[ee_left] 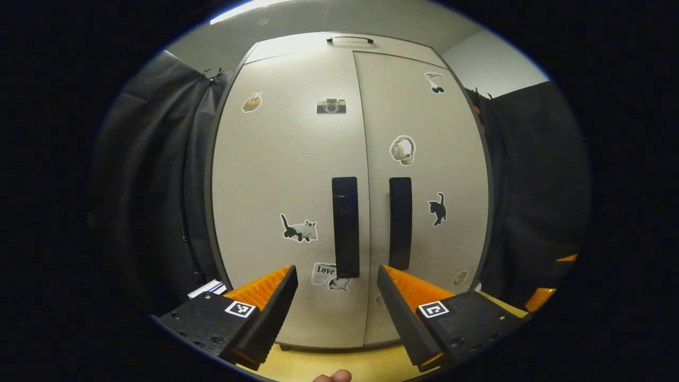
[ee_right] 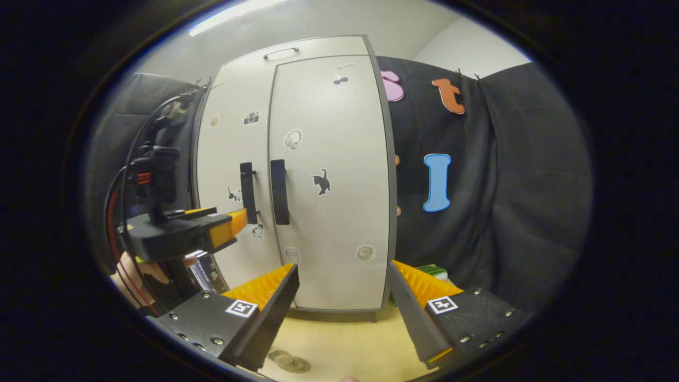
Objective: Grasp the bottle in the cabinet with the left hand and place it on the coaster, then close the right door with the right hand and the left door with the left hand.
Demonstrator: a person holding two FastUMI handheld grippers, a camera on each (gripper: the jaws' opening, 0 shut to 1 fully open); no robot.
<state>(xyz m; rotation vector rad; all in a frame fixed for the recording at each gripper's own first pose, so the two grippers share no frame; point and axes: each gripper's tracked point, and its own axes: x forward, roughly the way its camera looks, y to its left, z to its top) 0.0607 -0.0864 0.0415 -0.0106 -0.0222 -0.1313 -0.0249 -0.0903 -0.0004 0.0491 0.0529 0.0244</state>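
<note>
The grey cabinet (ee_left: 297, 175) stands straight ahead with both doors shut, so its inside is hidden. Two black vertical handles, the left handle (ee_left: 345, 227) and the right handle (ee_left: 400, 223), flank the centre seam. My left gripper (ee_left: 337, 297) is open and empty, its fingers framing the lower ends of the handles a short way off. In the right gripper view the cabinet (ee_right: 329, 175) is seen from its right side, and the left gripper (ee_right: 236, 225) hovers close to the left handle (ee_right: 247, 192). My right gripper (ee_right: 342, 297) is open and empty above the table. A round coaster (ee_right: 289, 362) lies below it.
The cabinet stands on a light wooden table (ee_right: 339, 339). A green object (ee_right: 432, 271) sits beside the cabinet's right side, and a stack of booklets (ee_left: 207, 289) lies at its left. A hand (ee_right: 143, 270) holds the left gripper. Black cloth walls surround the booth.
</note>
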